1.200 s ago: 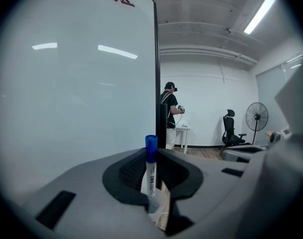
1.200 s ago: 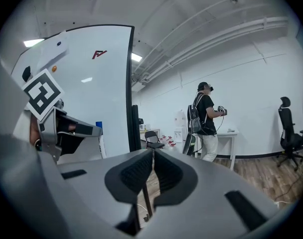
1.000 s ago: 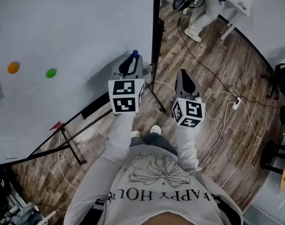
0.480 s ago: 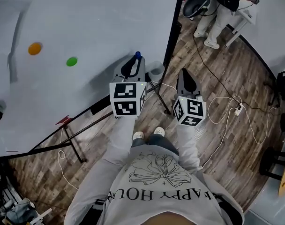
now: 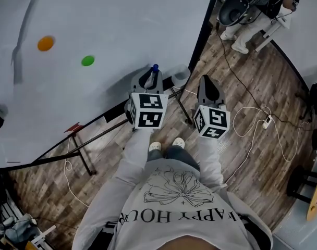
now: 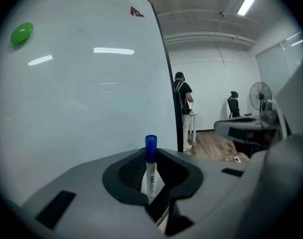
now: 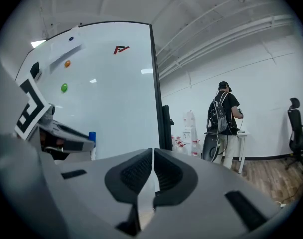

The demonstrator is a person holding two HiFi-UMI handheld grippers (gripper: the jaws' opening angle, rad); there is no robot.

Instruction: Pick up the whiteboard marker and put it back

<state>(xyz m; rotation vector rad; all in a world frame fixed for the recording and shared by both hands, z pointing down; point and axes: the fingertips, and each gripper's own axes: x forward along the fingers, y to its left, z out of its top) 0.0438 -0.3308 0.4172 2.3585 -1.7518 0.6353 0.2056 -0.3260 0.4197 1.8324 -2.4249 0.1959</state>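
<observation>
Left gripper (image 5: 149,78), smooth grey plastic w/ ribbed black pads, is clamped on a slim white whiteboard marker (image 6: 151,177) w/ a round blue cap, held upright near the glossy whiteboard (image 5: 96,30). Right gripper (image 7: 152,176) is beside it, jaws pressed together, nothing between. Wood-plank floor (image 5: 252,82) below.

The white printed T-shirt (image 5: 171,215) is showing "HAPPY HOUR", upside down in the head view. The red logo (image 7: 121,49) on the tall whiteboard (image 7: 111,98) is looking like an "F". The label on the blue-capped whiteboard marker (image 6: 151,167) is coming through too small to read.
</observation>
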